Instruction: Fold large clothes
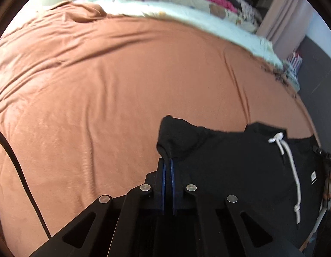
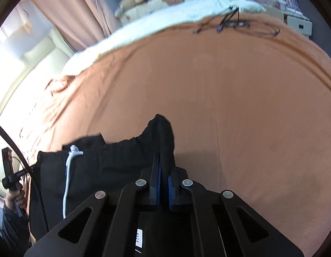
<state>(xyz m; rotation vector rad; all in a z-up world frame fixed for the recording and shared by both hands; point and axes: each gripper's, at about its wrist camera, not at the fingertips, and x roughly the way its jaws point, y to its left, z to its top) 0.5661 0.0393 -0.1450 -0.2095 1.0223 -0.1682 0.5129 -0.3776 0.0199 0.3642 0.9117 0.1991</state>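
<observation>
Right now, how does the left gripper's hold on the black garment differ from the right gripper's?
The left gripper pinches a thin corner of the black garment, its blue pads nearly touching; the right gripper clamps a thicker bunch that rises well above its pads. From the left gripper the garment spreads to the right; from the right gripper it spreads to the left. Both are shut on the cloth, over the orange sheet.

the black garment (image 1: pixel 229 160) is matt, soft knit cloth, its white drawstring (image 1: pixel 292 167) a twisted cotton-like cord. the bedspread (image 1: pixel 101 85) is brown cloth, smooth with a faint velvety sheen and fine wrinkles. each gripper (image 2: pixel 163 167) looks like matt black plastic with shiny round metal pins and blue rubbery pads (image 2: pixel 170 190).
</observation>
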